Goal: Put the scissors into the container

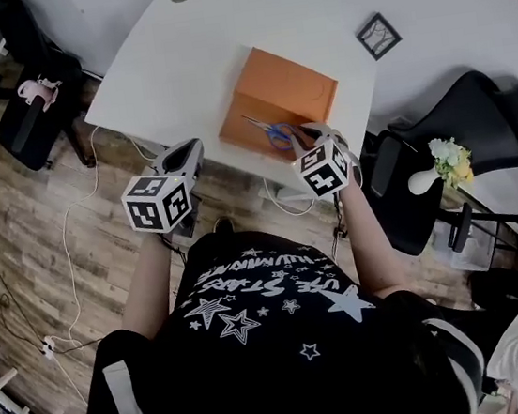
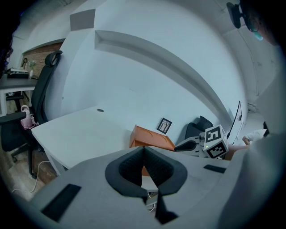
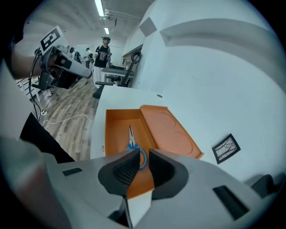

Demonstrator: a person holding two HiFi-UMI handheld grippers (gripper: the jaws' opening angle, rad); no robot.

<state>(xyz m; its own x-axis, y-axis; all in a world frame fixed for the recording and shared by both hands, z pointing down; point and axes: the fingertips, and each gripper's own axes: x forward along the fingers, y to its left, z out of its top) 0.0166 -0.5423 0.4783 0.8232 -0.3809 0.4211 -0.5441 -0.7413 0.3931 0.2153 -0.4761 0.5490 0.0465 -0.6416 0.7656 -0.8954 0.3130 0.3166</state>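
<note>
Scissors (image 3: 131, 137) in the container, right jaws parted just above

The right hand-held gripper (image 3: 144, 154) hung over the near end of the orange container (image 3: 115, 129), its jaws released to a narrow gap with nothing clamped between them. One blue handle loop showed through that gap, just beyond the tips. Whether a jaw touched the loop could not be told. The left hand-held gripper (image 2: 143, 150) was clenched, pads meeting at the tips, and gripped nothing. It was held off the near edge of the white desk (image 1: 218, 36), well apart from the container.

From the right gripper view, the rest of the handles was hidden behind the left jaw. In the head view the right gripper's tips were small and hard to make out.

The scissors lay flat on the floor of the container's open tray, blades pointing away from the right gripper, handles at the end under its jaws. The lid (image 3: 172, 132) lay open beside the tray. The container sat near the desk's front edge.
</note>
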